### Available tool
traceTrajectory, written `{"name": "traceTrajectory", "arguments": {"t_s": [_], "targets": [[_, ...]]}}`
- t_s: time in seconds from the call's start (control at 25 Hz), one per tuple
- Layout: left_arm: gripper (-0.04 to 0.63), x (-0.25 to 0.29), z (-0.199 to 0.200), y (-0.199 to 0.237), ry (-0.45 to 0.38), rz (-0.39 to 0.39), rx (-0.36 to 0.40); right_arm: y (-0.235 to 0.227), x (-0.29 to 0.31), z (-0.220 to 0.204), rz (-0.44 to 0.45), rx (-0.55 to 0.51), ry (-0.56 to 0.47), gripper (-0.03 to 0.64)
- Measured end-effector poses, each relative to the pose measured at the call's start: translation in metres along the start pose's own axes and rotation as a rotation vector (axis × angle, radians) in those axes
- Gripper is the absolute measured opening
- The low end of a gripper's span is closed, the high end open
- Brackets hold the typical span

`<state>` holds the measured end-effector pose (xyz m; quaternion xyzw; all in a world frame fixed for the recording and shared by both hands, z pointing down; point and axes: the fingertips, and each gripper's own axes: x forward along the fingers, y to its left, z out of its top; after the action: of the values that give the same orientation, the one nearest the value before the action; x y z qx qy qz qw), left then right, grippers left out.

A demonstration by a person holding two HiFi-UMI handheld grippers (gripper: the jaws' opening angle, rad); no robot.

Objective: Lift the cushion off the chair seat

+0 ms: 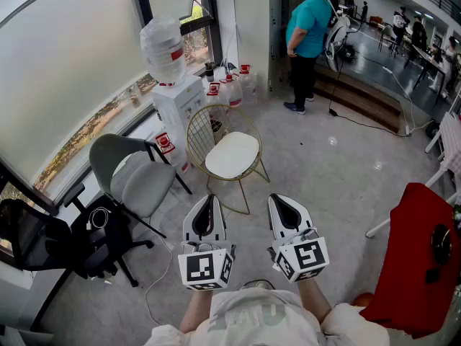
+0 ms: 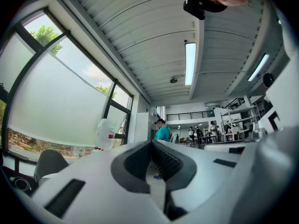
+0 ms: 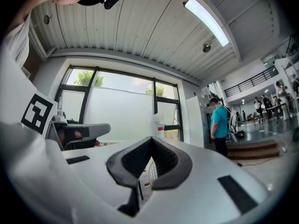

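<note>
The cushion (image 1: 232, 155) is cream, its wire chair (image 1: 202, 137) gold, the neighbouring chair (image 1: 140, 182) grey (black legs), the cloth (image 1: 416, 258) red, the person's shirt (image 1: 311, 26) teal.

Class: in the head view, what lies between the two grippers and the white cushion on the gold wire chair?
Head view: between the left gripper, right gripper and cushion, only bare floor and the chair's front legs.

The cushion (image 1: 232, 155) is cream-white and rounded, lying flat on the seat of the chair (image 1: 204, 130); the gold wire chair stands upright, well ahead of both pairs of jaws, untouched.
</note>
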<state>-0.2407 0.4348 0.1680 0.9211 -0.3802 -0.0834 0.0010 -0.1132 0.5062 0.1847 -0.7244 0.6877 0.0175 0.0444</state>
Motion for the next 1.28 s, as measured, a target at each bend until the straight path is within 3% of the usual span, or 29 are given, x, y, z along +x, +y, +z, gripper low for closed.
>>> {"name": "traceTrajectory", "arguments": {"t_s": [0.32,0.52,0.88,1.28], "targets": [[0.014,0.009,-0.005,0.004,0.006,0.020,-0.002,0.002,0.005,0.002,0.053,0.080,-0.035,0.017],[0.014,0.016,-0.012,-0.004,0.025,0.027,-0.006,-0.004,0.007,-0.002,0.066,0.031,-0.006,0.017],[0.014,0.054,-0.015,-0.015,0.014,0.052,0.003,-0.041,0.020,-0.011,0.038,0.045,0.014,0.017],[0.014,0.076,-0.050,-0.006,0.073,0.098,-0.019,-0.068,0.045,-0.040,0.045,0.021,0.076,0.017]]}}
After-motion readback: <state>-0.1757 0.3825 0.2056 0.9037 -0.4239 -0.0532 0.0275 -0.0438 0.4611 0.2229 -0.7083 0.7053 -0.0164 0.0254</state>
